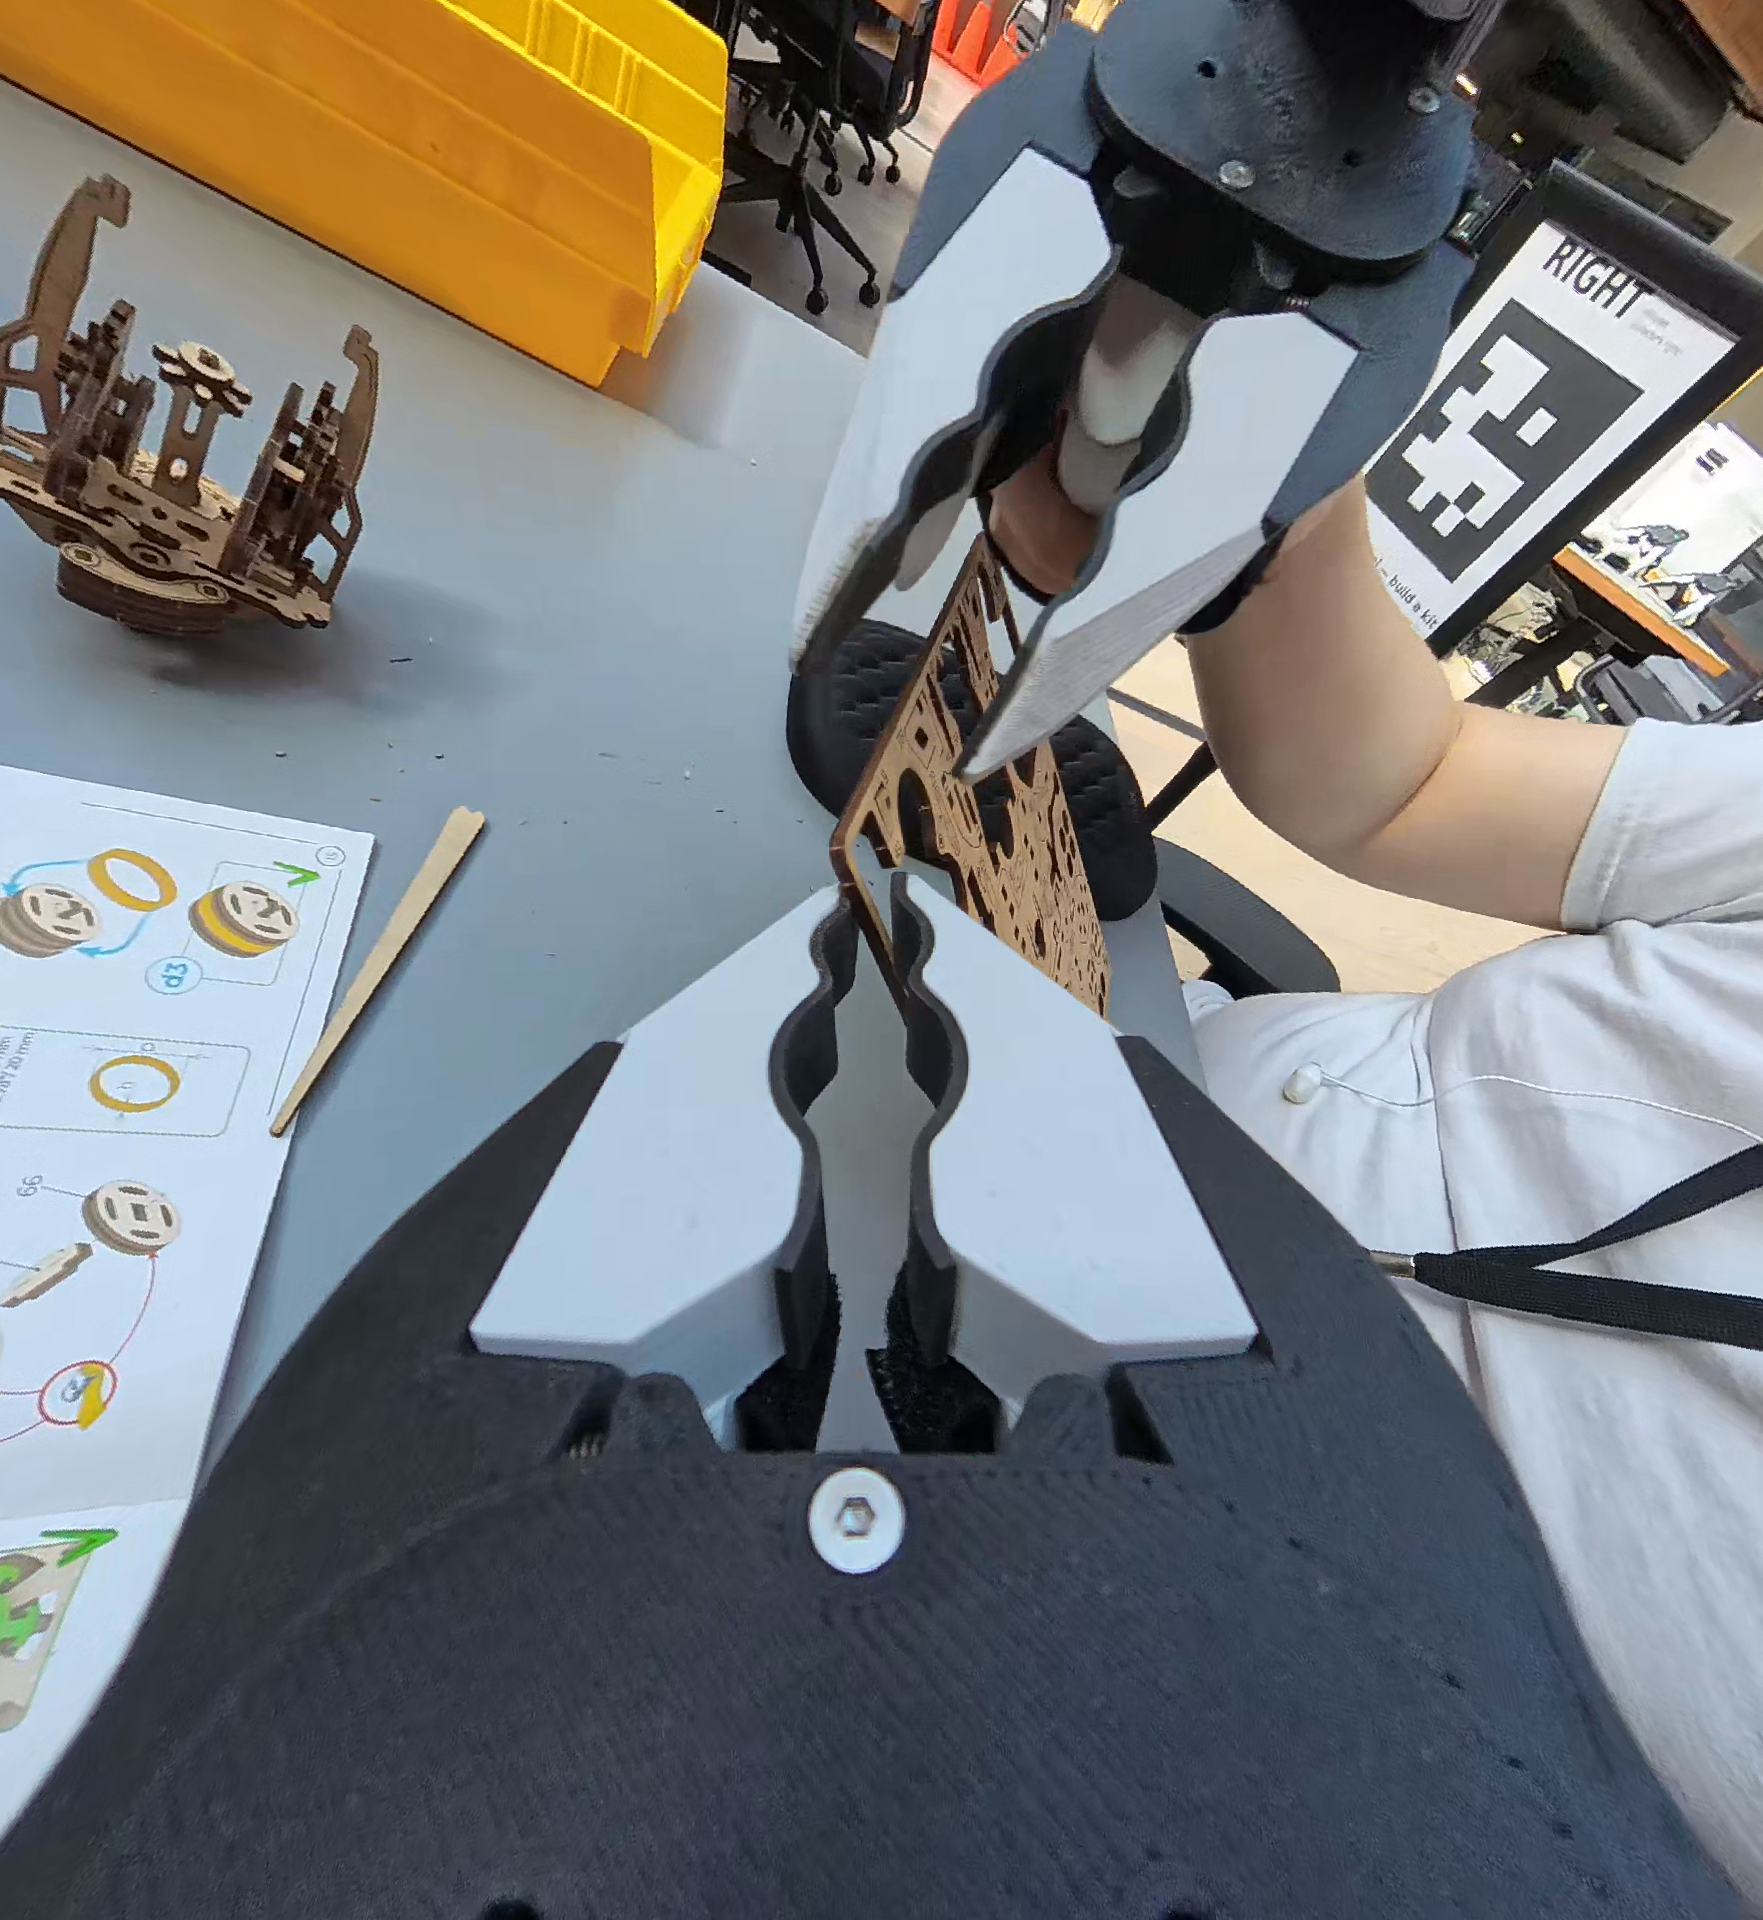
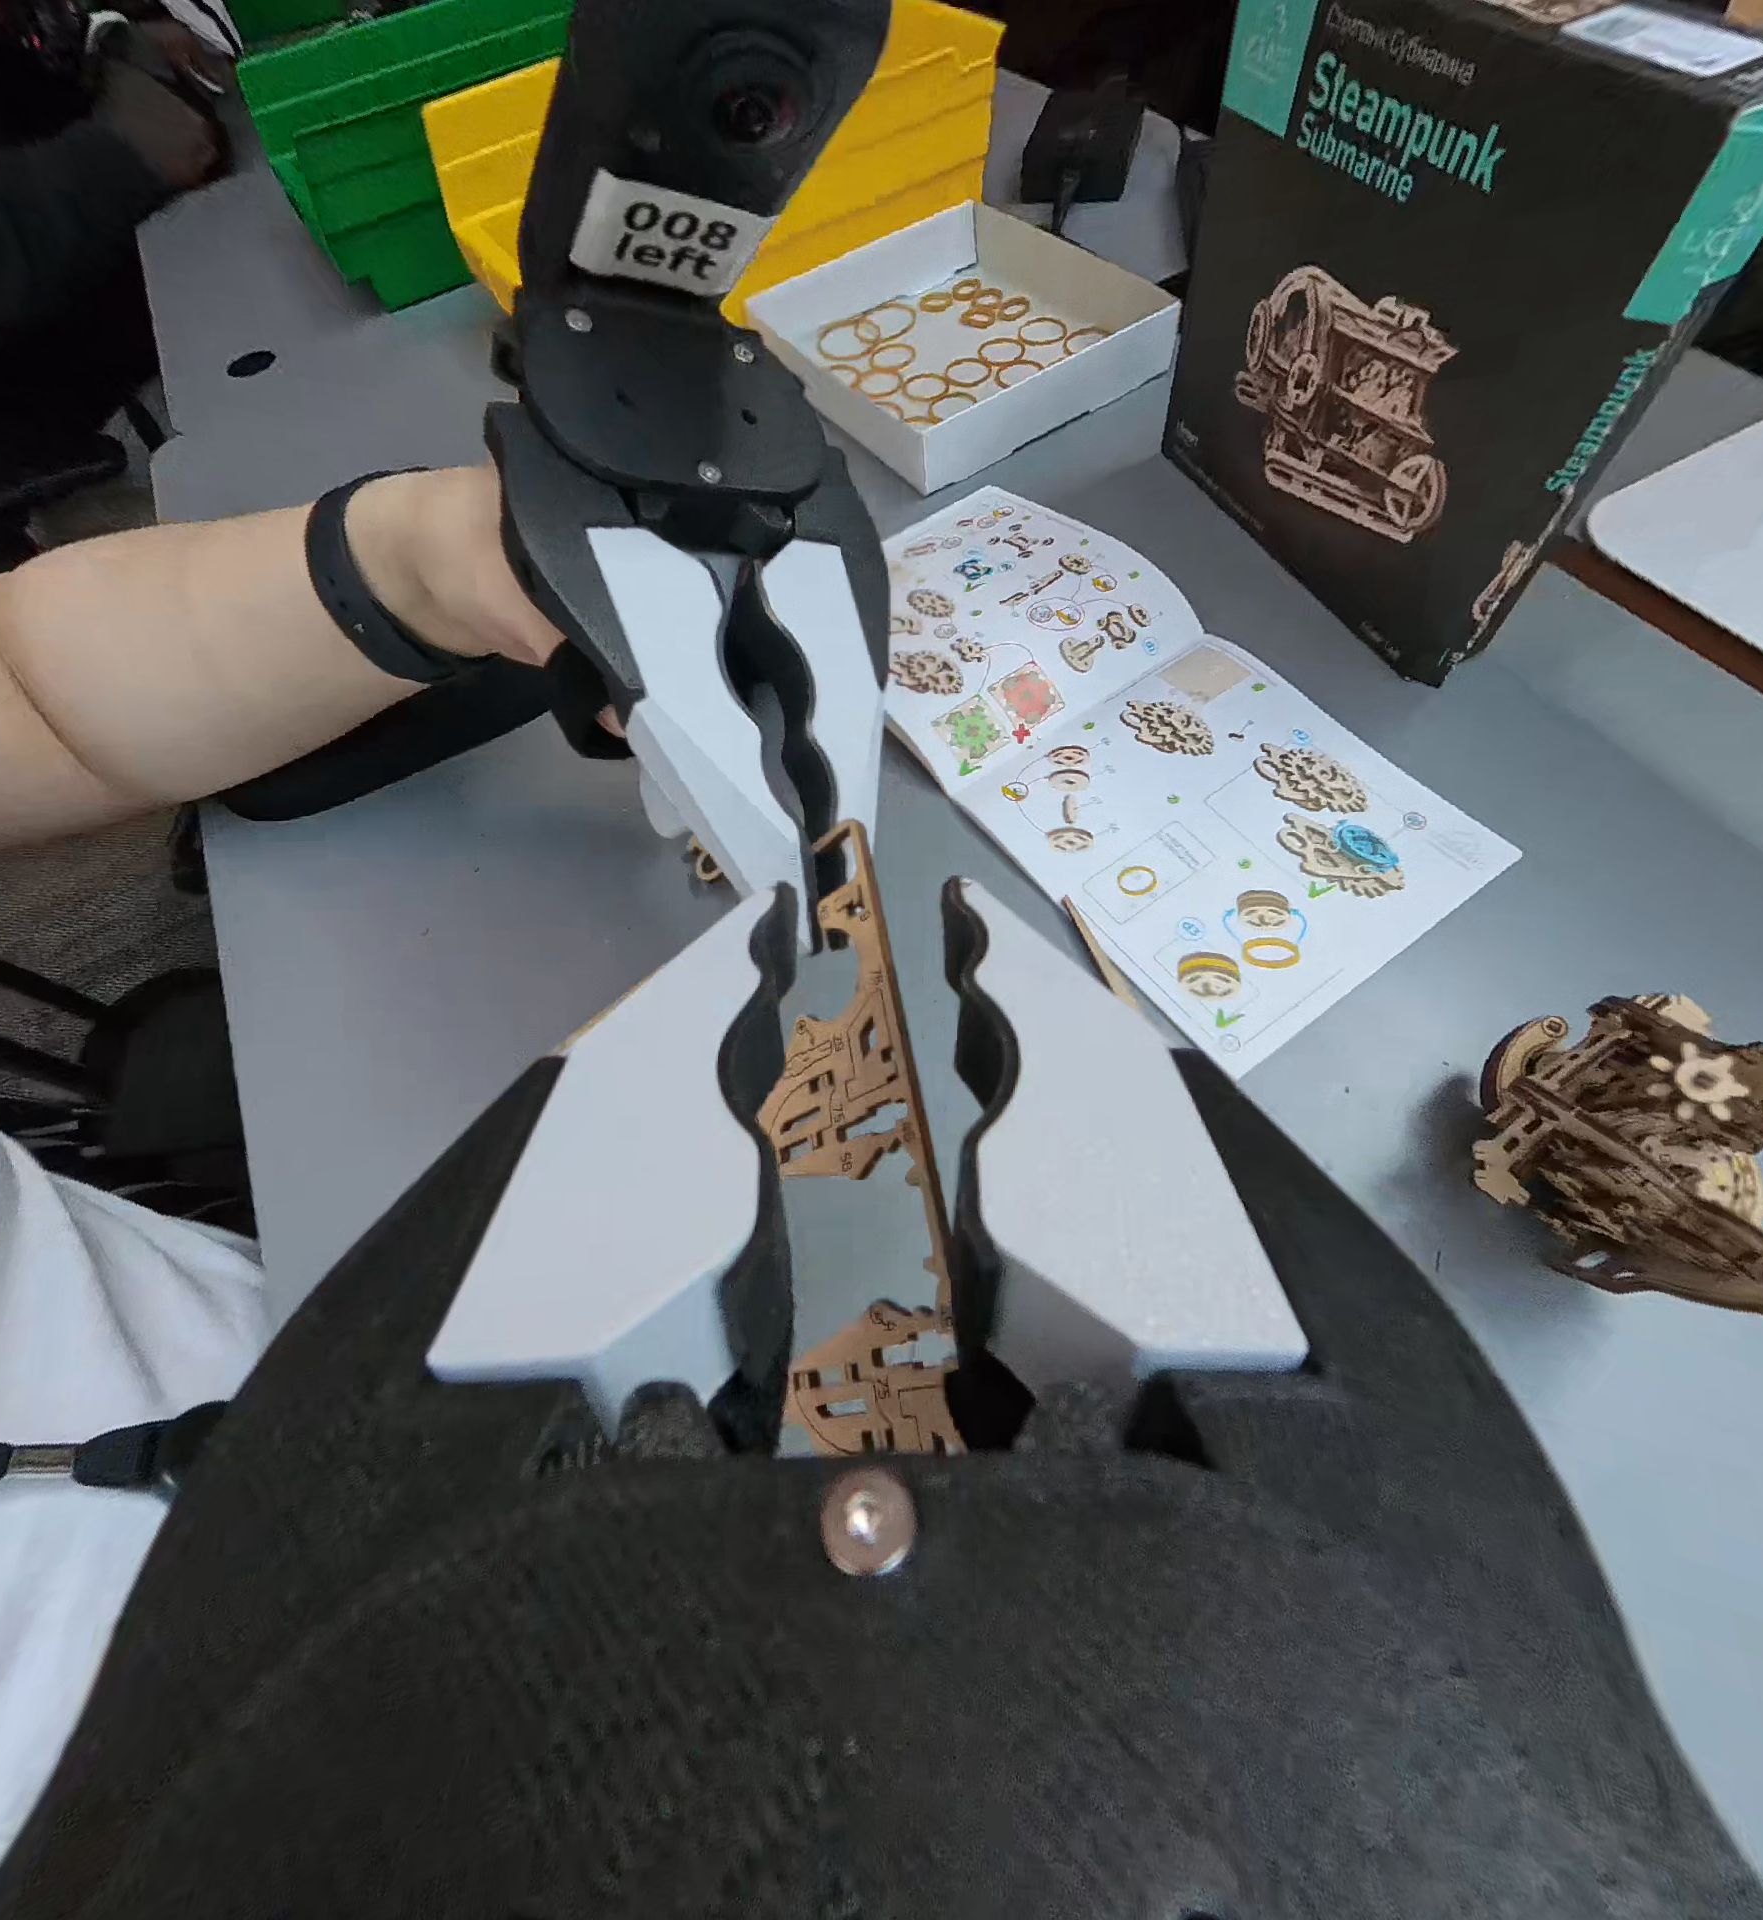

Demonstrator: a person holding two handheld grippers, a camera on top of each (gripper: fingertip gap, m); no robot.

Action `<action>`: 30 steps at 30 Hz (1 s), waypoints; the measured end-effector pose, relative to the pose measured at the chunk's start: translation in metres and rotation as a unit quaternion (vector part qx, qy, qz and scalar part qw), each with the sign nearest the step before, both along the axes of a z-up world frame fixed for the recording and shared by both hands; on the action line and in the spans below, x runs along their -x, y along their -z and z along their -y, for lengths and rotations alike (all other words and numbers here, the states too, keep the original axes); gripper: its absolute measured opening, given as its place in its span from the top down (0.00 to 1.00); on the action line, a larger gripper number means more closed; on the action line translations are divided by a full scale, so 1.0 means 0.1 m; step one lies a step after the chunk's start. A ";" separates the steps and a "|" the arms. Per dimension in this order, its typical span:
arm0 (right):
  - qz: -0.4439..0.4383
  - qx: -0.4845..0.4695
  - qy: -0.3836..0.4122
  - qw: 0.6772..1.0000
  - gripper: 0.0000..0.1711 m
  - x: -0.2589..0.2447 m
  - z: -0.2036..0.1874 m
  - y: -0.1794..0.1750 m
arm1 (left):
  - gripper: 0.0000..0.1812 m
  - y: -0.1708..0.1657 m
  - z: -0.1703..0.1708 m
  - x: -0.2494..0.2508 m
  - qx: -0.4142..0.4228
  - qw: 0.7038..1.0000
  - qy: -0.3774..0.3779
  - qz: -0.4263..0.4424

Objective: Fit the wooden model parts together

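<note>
A thin laser-cut wooden parts sheet is held on edge in the air over the table's near edge. My left gripper is shut on the sheet's corner; it also shows in the right wrist view. My right gripper is open, with the sheet standing between its fingers. In the left wrist view the right gripper comes from above, and one fingertip touches the sheet's face. A partly built dark wooden model stands on the grey table, apart from both grippers; it also shows in the right wrist view.
An open instruction booklet and a thin wooden stick lie on the table. Behind are a white box of rubber rings, the dark kit box, yellow and green bins, and a white tray. Less than 4 cm separates the two grippers' tips. The partly built dark wooden model is about 20 cm from both grippers' fingertips. It turns up in the right wrist view as well.
</note>
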State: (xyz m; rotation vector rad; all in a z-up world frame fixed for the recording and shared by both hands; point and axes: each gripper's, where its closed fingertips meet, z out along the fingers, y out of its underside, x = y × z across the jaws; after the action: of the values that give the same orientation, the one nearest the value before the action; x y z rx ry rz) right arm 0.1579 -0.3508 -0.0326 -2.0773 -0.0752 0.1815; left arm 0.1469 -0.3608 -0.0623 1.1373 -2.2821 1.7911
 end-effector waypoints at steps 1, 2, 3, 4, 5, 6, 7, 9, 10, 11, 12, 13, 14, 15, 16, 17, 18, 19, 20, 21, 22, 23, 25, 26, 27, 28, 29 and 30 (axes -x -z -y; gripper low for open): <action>-0.011 0.025 0.000 1.000 0.83 -0.03 0.00 0.04 | 0.97 -0.02 0.00 0.01 0.008 1.000 0.003 -0.001; -0.020 0.045 -0.003 0.999 0.83 -0.05 0.00 0.07 | 0.97 -0.04 0.00 0.02 0.010 1.000 0.005 0.001; -0.033 0.058 -0.002 0.998 0.83 -0.07 -0.02 0.09 | 0.98 -0.04 0.00 0.03 0.006 1.000 0.005 0.004; -0.053 0.069 -0.011 0.996 0.85 -0.05 -0.04 0.09 | 0.98 -0.04 -0.01 0.02 0.002 1.000 0.004 0.006; -0.076 0.079 -0.023 0.994 0.90 0.00 -0.05 0.08 | 0.98 -0.04 -0.02 0.02 0.001 1.000 0.003 0.008; -0.094 0.089 -0.029 0.991 0.92 0.04 -0.06 0.08 | 0.98 -0.06 -0.03 0.03 0.003 1.000 0.003 0.010; -0.105 0.101 -0.032 0.989 0.92 0.06 -0.07 0.10 | 0.98 -0.07 -0.03 0.03 0.006 1.000 0.004 0.012; -0.119 0.117 -0.043 0.985 0.92 0.10 -0.10 0.12 | 0.98 -0.08 -0.05 0.04 0.007 1.000 0.004 0.012; -0.130 0.120 -0.049 0.983 0.95 0.13 -0.11 0.12 | 0.98 -0.08 -0.05 0.04 0.006 1.000 0.004 0.012; -0.139 0.123 -0.047 0.982 0.96 0.13 -0.13 0.13 | 0.98 -0.08 -0.06 0.03 0.005 1.000 0.003 0.012; -0.146 0.124 -0.048 0.980 0.96 0.13 -0.13 0.13 | 0.98 -0.08 -0.07 0.03 0.007 1.000 0.004 0.012; -0.149 0.123 -0.051 0.980 0.96 0.13 -0.14 0.13 | 0.98 -0.08 -0.07 0.04 0.011 1.000 0.006 0.010; -0.155 0.123 -0.053 0.979 0.96 0.13 -0.14 0.13 | 0.98 -0.08 -0.07 0.04 0.013 1.000 0.006 0.007; -0.165 0.123 -0.052 0.977 0.96 0.12 -0.14 0.14 | 0.98 -0.07 -0.07 0.03 0.011 1.000 0.005 0.007; -0.175 0.125 -0.053 0.975 0.96 0.12 -0.14 0.15 | 0.98 -0.05 -0.07 0.04 0.006 1.000 0.006 0.007; -0.182 0.128 -0.055 0.973 0.96 0.13 -0.13 0.17 | 0.98 -0.04 -0.07 0.04 0.000 1.000 0.008 0.008; -0.189 0.129 -0.055 0.972 0.96 0.13 -0.13 0.17 | 0.98 -0.03 -0.06 0.04 -0.002 1.000 0.007 0.008; -0.197 0.128 -0.054 0.971 0.96 0.13 -0.13 0.17 | 0.98 -0.03 -0.06 0.04 -0.002 1.000 0.006 0.009; -0.203 0.125 -0.053 0.970 0.96 0.12 -0.13 0.17 | 0.98 -0.03 -0.06 0.04 -0.003 1.000 0.005 0.010; -0.208 0.125 -0.053 0.969 0.96 0.12 -0.13 0.17 | 0.98 -0.03 -0.06 0.04 -0.004 1.000 0.006 0.010; -0.211 0.124 -0.053 0.968 0.96 0.13 -0.13 0.17 | 0.98 -0.03 -0.06 0.04 -0.004 1.000 0.007 0.009; -0.214 0.124 -0.051 0.968 0.96 0.13 -0.13 0.18 | 0.98 -0.02 -0.06 0.04 -0.005 1.000 0.008 0.009; -0.222 0.116 -0.045 0.967 0.97 0.12 -0.14 0.15 | 0.98 -0.03 -0.07 0.04 -0.005 1.000 0.006 0.010; -0.221 0.114 -0.042 0.968 0.97 0.11 -0.14 0.14 | 0.98 -0.04 -0.07 0.04 -0.004 1.000 0.004 0.012; -0.220 0.113 -0.041 0.968 0.97 0.11 -0.14 0.13 | 0.98 -0.04 -0.07 0.04 -0.004 1.000 0.005 0.012; -0.218 0.113 -0.041 0.969 0.97 0.12 -0.14 0.13 | 0.98 -0.05 -0.07 0.05 -0.003 1.000 0.007 0.013; -0.217 0.113 -0.041 0.969 0.97 0.12 -0.13 0.12 | 0.98 -0.06 -0.06 0.06 -0.002 1.000 0.010 0.014; -0.214 0.113 -0.040 0.969 0.98 0.13 -0.13 0.12 | 0.97 -0.06 -0.06 0.06 -0.001 1.000 0.011 0.018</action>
State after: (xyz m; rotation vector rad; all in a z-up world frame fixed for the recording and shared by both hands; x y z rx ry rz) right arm 0.1449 -0.3376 -0.0442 -2.2160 0.1299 0.7119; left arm 0.1408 -0.3546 -0.0559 1.0838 -2.3062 1.8162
